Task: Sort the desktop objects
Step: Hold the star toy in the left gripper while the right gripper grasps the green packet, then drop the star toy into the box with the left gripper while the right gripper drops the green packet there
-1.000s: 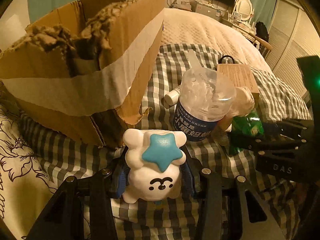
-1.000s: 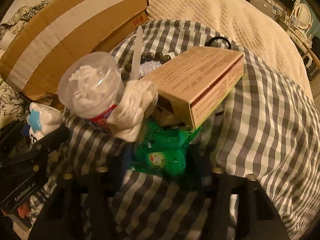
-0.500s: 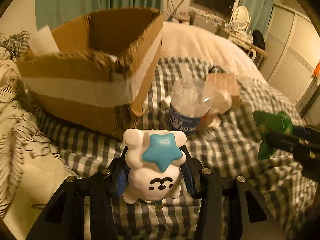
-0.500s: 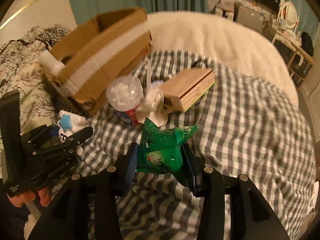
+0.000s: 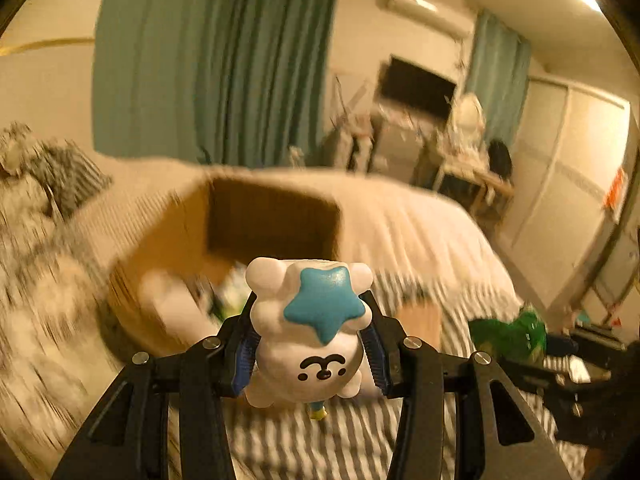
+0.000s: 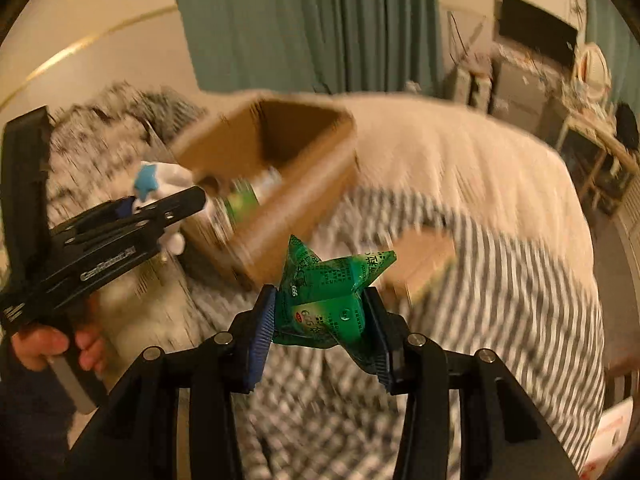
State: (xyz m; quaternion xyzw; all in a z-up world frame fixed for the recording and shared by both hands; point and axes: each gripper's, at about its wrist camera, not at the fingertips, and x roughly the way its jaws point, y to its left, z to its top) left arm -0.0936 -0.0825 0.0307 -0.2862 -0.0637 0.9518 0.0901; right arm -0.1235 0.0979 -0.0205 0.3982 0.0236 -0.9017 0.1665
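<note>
While both grippers hang above the checked bedspread (image 6: pixel 500 280), each holds 1 item. The left gripper (image 5: pixel 310 354) has its pads pinched on the sides of a white toy figure (image 5: pixel 308 344) with a blue star on its head; it looks hard, smooth and light, so a squeeze across the wide body suits it, though a glossy surface could slip. The right gripper (image 6: pixel 320 326) clamps a green foil packet (image 6: pixel 324 304), soft, crinkly and light, taken across its puffed middle. The open cardboard box (image 6: pixel 280 168) lies at 11 o'clock of the packet, probably already holding a few things; blur hides which.
</note>
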